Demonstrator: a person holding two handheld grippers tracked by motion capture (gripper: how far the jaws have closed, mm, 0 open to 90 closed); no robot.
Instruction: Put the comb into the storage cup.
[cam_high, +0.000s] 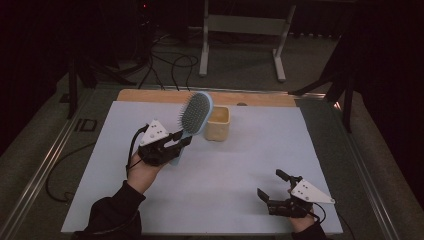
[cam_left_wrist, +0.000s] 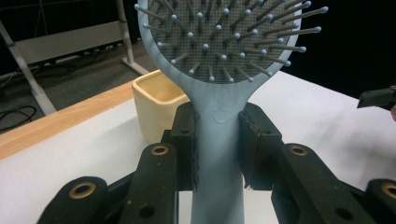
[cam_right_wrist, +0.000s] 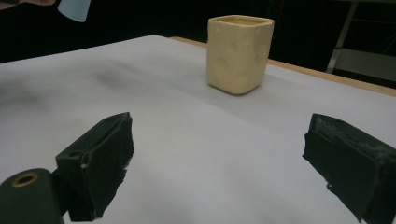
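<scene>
**Hairbrush held up beside a yellow cup**

While the left gripper (cam_high: 183, 140) clamps the handle of a pale blue hairbrush (cam_high: 195, 113), the person's left forearm reaches in from the bottom edge, hand raised above the white table cover (cam_high: 235, 165). Its brush head tilts up, just beside a square yellow cup (cam_high: 217, 123) near the far edge. Well apart at the near right, the right gripper (cam_high: 270, 185) sits low, jaws wide apart and holding nothing.
</scene>
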